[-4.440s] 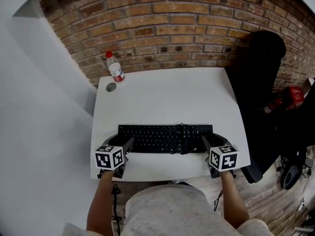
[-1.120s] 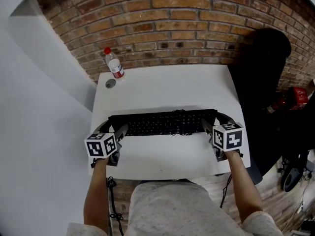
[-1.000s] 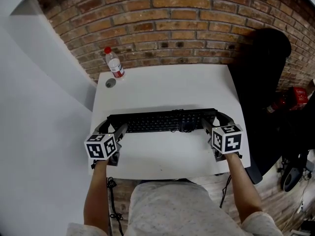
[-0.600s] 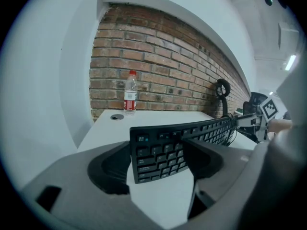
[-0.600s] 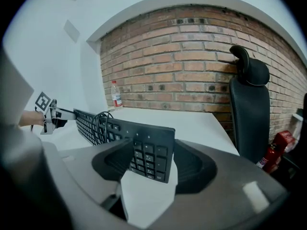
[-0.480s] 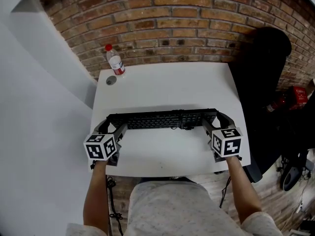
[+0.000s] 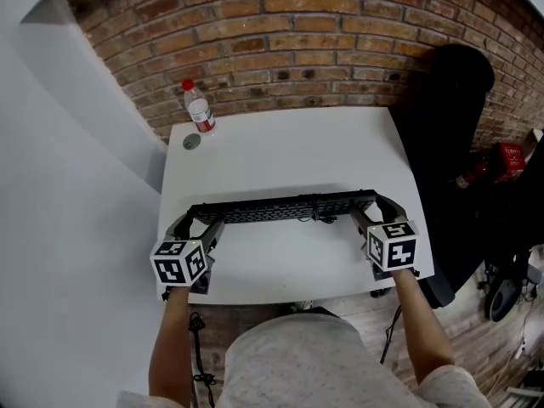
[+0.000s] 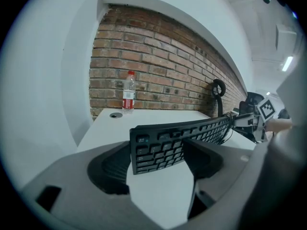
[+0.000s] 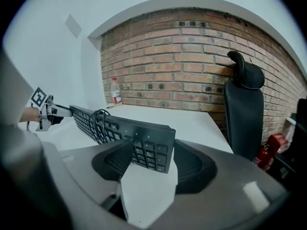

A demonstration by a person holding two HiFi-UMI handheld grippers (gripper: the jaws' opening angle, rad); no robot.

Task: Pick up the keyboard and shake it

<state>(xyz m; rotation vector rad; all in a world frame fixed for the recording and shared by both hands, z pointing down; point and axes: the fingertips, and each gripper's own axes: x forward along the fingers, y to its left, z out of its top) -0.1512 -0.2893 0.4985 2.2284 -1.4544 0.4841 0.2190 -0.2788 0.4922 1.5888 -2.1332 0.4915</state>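
Keyboard (image 7: pixel 280 208), one, clamped by left gripper (image 7: pixel 195 217) and right gripper (image 7: pixel 371 211); one bottle (image 7: pixel 197 109).

Likely an office; keyboard (image 7: pixel 280 209), white desk (image 7: pixel 289 151), black chair (image 7: pixel 442 134).

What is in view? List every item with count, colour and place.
keyboard: one, black, held off the table, tilted on edge, between both grippers
cable: one coil, black, on the keyboard
bottle: one, clear with red cap, table's far left corner
round disc: one, grey, beside the bottle
table: one, white, against the wall
brick wall: one, red-brown, behind the table
chair: one, black, right of the table
red object: one, right of the chair; unclear what
left gripper: one, grey, clamped on keyboard's left end
right gripper: one, grey, clamped on keyboard's right end
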